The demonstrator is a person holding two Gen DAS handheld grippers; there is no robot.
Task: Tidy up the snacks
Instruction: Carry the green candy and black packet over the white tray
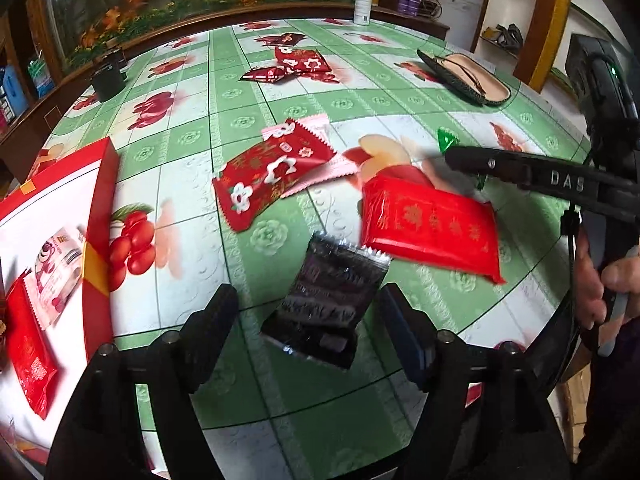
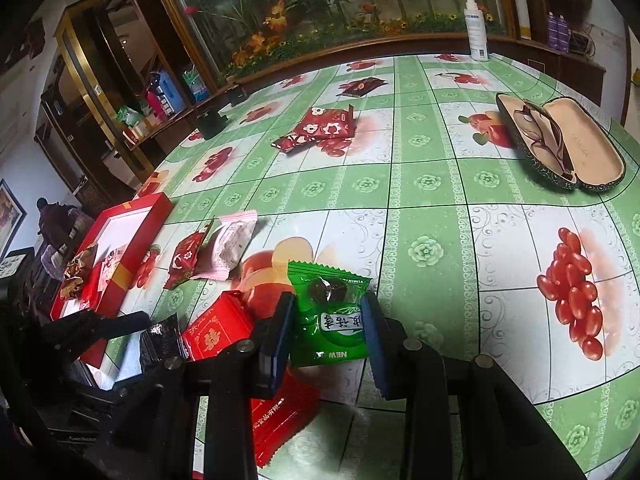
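My left gripper (image 1: 308, 312) is open, its fingers on either side of a black snack packet (image 1: 326, 300) that lies on the table. A red packet (image 1: 432, 226) lies just right of it. My right gripper (image 2: 328, 328) has its pads against both sides of a green snack packet (image 2: 328, 312) and seems shut on it; in the left wrist view its finger (image 1: 520, 172) covers most of the green packet. A red-flowered packet (image 1: 268, 180) lies on a pink one (image 2: 228, 248). A red box (image 1: 96, 248) with snacks inside stands at the left.
More red packets (image 2: 320, 128) lie farther back on the green flowered tablecloth (image 2: 420, 200). An open glasses case (image 2: 560, 148) sits at the right, a white spray bottle (image 2: 476, 28) at the far edge, a black cup (image 1: 106, 78) at the far left.
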